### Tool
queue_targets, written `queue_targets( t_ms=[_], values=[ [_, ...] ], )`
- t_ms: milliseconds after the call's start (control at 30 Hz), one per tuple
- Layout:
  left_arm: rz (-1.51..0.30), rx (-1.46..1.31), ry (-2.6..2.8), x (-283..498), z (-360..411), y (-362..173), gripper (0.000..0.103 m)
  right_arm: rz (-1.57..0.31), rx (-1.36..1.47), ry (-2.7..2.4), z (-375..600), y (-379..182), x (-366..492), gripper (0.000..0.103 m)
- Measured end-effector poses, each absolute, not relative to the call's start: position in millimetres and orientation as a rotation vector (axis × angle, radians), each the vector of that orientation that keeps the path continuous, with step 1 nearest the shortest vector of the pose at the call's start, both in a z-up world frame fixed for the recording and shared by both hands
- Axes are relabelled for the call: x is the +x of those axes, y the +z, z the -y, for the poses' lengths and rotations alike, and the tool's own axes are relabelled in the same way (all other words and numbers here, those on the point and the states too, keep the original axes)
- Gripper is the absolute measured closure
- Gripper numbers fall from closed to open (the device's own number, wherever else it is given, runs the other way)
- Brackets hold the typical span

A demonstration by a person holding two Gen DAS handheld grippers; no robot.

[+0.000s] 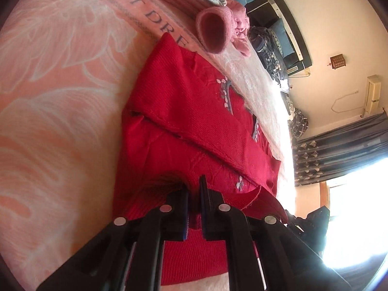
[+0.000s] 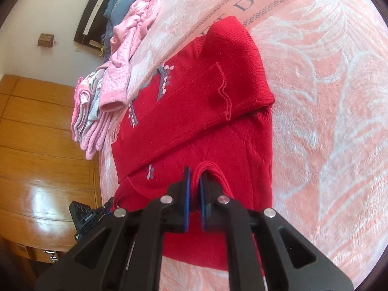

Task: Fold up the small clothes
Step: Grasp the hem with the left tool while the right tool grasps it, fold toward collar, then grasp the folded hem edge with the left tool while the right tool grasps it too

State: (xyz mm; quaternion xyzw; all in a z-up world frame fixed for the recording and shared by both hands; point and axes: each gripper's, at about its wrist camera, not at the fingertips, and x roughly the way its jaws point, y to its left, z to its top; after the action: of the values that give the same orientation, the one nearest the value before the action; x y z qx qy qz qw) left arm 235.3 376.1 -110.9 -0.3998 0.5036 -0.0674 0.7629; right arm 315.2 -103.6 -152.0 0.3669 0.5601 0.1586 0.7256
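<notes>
A small red knitted sweater (image 1: 191, 111) with grey and pink embroidery lies on a pink feather-print bedspread (image 1: 53, 92), both sleeves folded across its body. My left gripper (image 1: 194, 189) is shut on a raised fold of its near edge. In the right wrist view the same red sweater (image 2: 206, 111) fills the middle, and my right gripper (image 2: 195, 177) is shut on a pinched ridge of red knit at the other end of that near edge. The edge hangs lifted between the two grippers.
A pink knitted garment (image 1: 223, 26) with an open cuff lies just beyond the sweater, by a stack of folded pink and striped clothes (image 2: 89, 111). Darker clothes (image 1: 269, 48) are heaped near the headboard. Wooden floor (image 2: 36, 150) and a black device (image 2: 83, 218) lie off the bed's edge.
</notes>
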Motion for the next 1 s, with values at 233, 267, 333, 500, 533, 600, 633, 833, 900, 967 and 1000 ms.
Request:
queue_targets(
  t_ms=[233, 267, 333, 500, 533, 600, 633, 833, 900, 967, 1000],
  values=[
    [-1.058, -1.024, -0.240, 252, -408, -119, 0.091, -1.271, 0.801, 0.325, 117, -184, 333, 0.092],
    [-1.048, -1.036, -0.258, 252, -412, -117, 0.090, -1.274, 0.807, 0.328, 120, -187, 333, 0.092],
    [-1.030, -1.034, -0.268, 248, -421, -108, 0.082, -1.276, 0.817, 0.333, 124, -189, 332, 0.091],
    [-0.972, -0.941, -0.196, 243, -444, -90, 0.076, -1.220, 0.824, 0.273, 139, -169, 328, 0.042],
    [-0.972, -0.910, -0.200, 243, -443, -88, 0.076, -1.191, 0.815, 0.272, 143, -162, 328, 0.044],
    [-0.987, -0.833, -0.217, 247, -430, -85, 0.076, -1.163, 0.799, 0.294, 148, -151, 329, 0.045],
    [-0.998, -0.793, -0.228, 250, -422, -84, 0.076, -1.154, 0.783, 0.302, 148, -147, 328, 0.045],
    [-1.083, -0.576, -0.209, 265, -374, -93, 0.074, -1.155, 0.650, 0.347, 134, -136, 326, 0.045],
    [-1.099, -0.499, -0.199, 267, -365, -98, 0.074, -1.162, 0.610, 0.355, 128, -137, 326, 0.045],
    [-1.112, -0.449, -0.191, 269, -358, -103, 0.074, -1.171, 0.580, 0.367, 123, -140, 325, 0.045],
    [-1.119, -0.430, -0.180, 269, -357, -105, 0.074, -1.177, 0.566, 0.369, 122, -142, 323, 0.045]
  ],
)
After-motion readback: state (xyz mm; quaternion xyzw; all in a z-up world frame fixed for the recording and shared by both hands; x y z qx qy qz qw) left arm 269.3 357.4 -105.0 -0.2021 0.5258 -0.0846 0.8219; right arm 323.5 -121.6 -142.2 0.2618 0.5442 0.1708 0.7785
